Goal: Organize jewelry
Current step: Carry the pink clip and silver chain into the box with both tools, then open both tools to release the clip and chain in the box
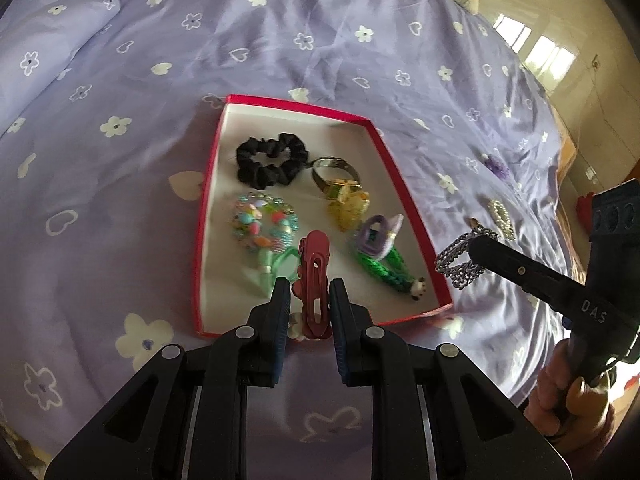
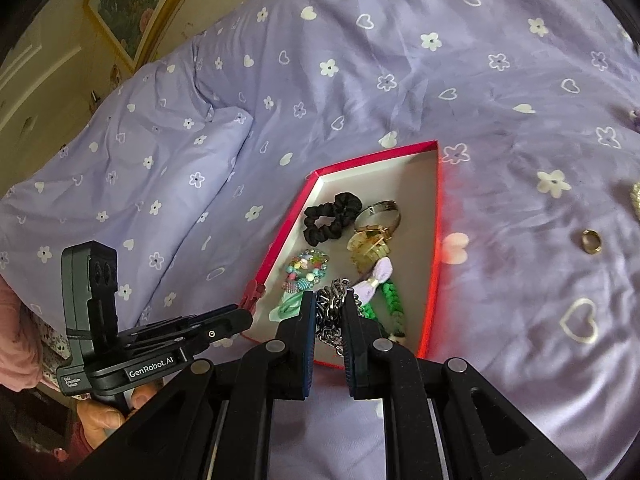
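I hold a two-finger gripper in each hand over a bed spread with a lilac sheet [image 1: 140,92] printed with white flowers and hearts. On it lies a shallow red box [image 1: 404,196] with a white floor.

My left gripper [image 1: 309,300] has its jaws drawn narrow on a dark red hair clip [image 1: 314,280], which stands between the pads above the near edge of the box, its far end pointing over the box floor. In the right wrist view the same clip [image 2: 252,294] shows at the box's left rim, at the tip of the left gripper [image 2: 240,318].

My right gripper [image 2: 329,312] is closed on a silver chain [image 2: 330,314]; its links bunch between the pads and hang over the near end of the box. From the left wrist view the chain [image 1: 458,260] dangles just beside the box's right wall, at the right gripper's tip [image 1: 476,248].

Inside the box, a black scrunchie [image 1: 270,162] lies at the far end, with a metal bangle [image 1: 334,170] just right of it. A yellow claw clip [image 1: 348,206] sits touching the bangle's near side. On the left is a multicoloured beaded bracelet [image 1: 262,220], with a pale green clip [image 1: 268,264] just near of it. On the right, a lilac bow [image 1: 378,234] rests on a green braided band [image 1: 386,268].

Outside the box, on the sheet to the right, lie a gold ring [image 2: 591,241], a sparkly clip [image 1: 502,218] and a small purple flower [image 1: 496,168], well apart from the box.
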The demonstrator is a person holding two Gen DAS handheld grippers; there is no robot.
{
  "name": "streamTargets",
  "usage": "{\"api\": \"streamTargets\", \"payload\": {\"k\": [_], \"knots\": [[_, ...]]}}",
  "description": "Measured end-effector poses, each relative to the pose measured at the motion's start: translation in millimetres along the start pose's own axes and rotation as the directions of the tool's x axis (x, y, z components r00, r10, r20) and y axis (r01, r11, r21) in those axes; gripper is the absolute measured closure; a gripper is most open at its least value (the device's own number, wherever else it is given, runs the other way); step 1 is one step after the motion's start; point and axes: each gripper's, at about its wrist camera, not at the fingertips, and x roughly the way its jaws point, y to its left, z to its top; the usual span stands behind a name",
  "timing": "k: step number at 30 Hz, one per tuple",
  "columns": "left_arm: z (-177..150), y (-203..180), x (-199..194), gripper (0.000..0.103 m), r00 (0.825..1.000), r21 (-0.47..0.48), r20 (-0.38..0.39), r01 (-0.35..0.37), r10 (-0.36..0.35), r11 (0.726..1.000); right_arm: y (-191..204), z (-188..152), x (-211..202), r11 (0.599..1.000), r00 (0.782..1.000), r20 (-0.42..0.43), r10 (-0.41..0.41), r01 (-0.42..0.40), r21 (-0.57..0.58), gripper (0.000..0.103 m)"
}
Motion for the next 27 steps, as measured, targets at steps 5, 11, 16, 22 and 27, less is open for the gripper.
{"api": "streamTargets", "payload": {"k": [5, 11, 16, 22, 27], "knots": [[8, 8, 10, 0.085, 1.000, -0.003, -0.008, -0.014, 0.014, 1.000, -1, 8, 15, 1.000, 1.000, -0.016, -0.005, 0.005, -0.007, 0.091], [12, 12, 31, 0.085, 0.998, 0.018, -0.044, -0.046, 0.047, 0.999, -15, 0, 45, 0.999, 0.995, -0.092, -0.041, 0.041, 0.001, 0.091], [11, 13, 46, 0.085, 0.995, 0.028, -0.073, -0.064, 0.066, 0.998, -24, -8, 61, 0.997, 0.988, -0.134, -0.071, 0.072, 0.003, 0.091], [9, 14, 54, 0.085, 0.992, 0.034, -0.086, -0.086, 0.088, 0.996, -28, -8, 69, 0.996, 0.983, -0.159, -0.090, 0.090, -0.009, 0.091], [9, 15, 56, 0.085, 0.991, 0.032, -0.092, -0.092, 0.095, 0.995, -27, -6, 73, 0.996, 0.981, -0.170, -0.093, 0.091, -0.016, 0.090]]}}
